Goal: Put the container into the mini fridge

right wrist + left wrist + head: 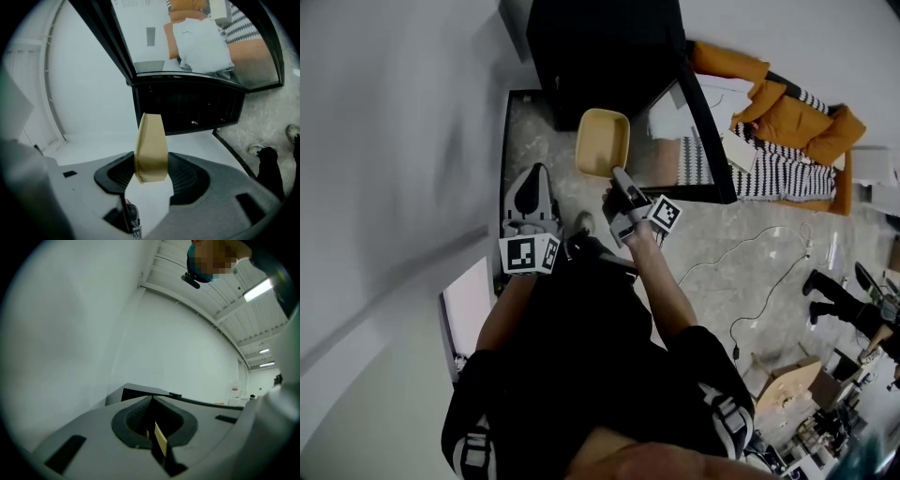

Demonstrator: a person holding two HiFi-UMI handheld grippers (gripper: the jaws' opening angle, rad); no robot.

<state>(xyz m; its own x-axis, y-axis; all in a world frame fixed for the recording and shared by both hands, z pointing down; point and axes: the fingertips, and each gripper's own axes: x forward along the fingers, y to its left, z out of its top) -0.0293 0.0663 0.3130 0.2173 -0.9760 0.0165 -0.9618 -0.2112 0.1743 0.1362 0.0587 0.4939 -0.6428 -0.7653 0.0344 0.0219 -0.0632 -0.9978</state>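
Note:
A tan shallow container [603,142] hangs in front of the black mini fridge [605,47], whose glass door [698,131] stands swung open to the right. My right gripper [615,174] is shut on the container's near rim. In the right gripper view the container [151,149] stands edge-on between the jaws of the right gripper [151,174], facing the fridge's dark open inside [187,108]. My left gripper [538,172] hangs left of the container with its jaws together and holds nothing. In the left gripper view the left gripper [152,399] points at the white wall, with the fridge top [140,391] just beyond.
A white wall [394,141] runs along the left. Orange and striped fabric [787,117] lies right of the fridge door. A white cable [750,253] snakes over the stone floor, a white board [471,305] leans at the left, and boxes [787,389] clutter the lower right.

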